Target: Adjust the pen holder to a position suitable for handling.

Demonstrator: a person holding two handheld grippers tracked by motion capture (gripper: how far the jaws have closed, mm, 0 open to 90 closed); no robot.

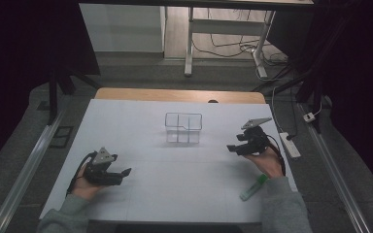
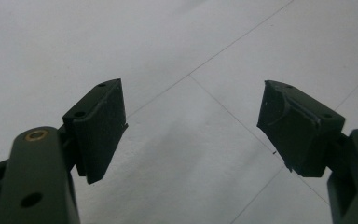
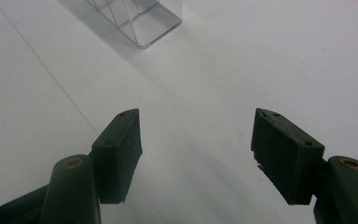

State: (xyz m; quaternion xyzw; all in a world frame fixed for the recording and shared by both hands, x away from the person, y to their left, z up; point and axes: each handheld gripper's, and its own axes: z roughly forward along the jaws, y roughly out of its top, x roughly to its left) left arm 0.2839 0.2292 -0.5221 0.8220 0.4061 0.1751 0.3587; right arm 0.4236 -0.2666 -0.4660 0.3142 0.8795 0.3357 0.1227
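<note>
A clear plastic box (image 1: 183,127) with dividers stands upright at the middle of the white table cover (image 1: 126,116). A green pen-like stick (image 1: 253,187) lies near the front right, beside the person's right sleeve. My right gripper (image 1: 231,148) hovers right of the box, pointing left, jaws wide apart and empty. In the right gripper view its jaws (image 3: 196,140) frame bare white sheet, with the box's corner (image 3: 140,21) ahead. My left gripper (image 1: 126,172) rests low at the front left, open with nothing between its pads (image 2: 193,121).
The table's wooden far edge (image 1: 179,94) shows past the white cover. On the floor to the right lies a white power strip (image 1: 290,144) with cables. A desk frame (image 1: 189,43) stands further back.
</note>
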